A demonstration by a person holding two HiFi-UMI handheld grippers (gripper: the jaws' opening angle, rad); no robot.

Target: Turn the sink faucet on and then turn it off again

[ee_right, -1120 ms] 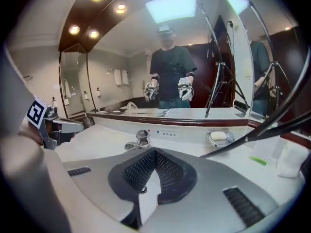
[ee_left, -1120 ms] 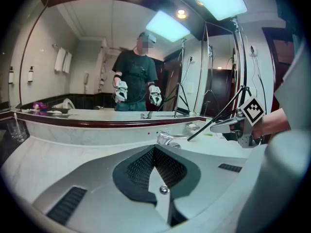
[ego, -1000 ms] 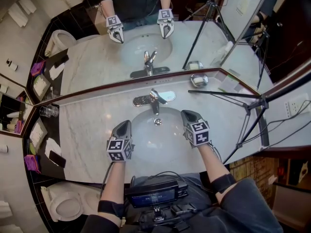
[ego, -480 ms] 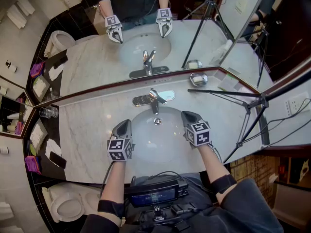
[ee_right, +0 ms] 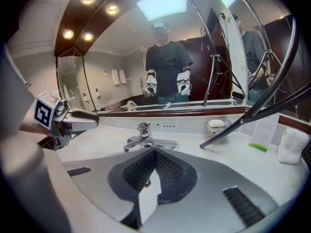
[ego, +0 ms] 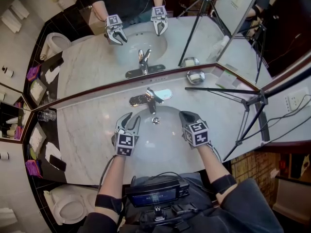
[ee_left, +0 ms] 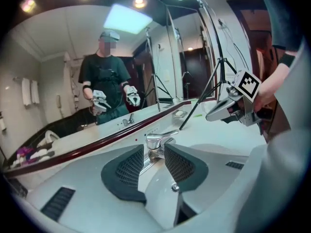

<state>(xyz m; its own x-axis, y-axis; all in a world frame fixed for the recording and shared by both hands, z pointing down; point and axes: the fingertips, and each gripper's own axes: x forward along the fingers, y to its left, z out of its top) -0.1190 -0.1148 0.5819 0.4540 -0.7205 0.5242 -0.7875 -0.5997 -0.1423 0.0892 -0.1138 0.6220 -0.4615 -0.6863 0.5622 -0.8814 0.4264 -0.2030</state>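
Observation:
The chrome faucet stands at the back rim of the white sink, its lever over the spout; no water shows. My left gripper hovers over the basin's left side, pointing at the faucet, still short of it. Its jaws have just been opening and stand apart with nothing between them; the faucet shows beyond the gap. My right gripper hangs over the basin's right side, shut and empty, and the faucet lies ahead of its joined tips.
A mirror runs behind the marble counter. A soap dish sits back right, and a tripod leg slants over the right counter. A glass stands at far left; a toilet is below left.
The left gripper has moved forward and right towards the faucet, rolled, and its jaws have opened from shut. The right gripper has stayed put and shut.

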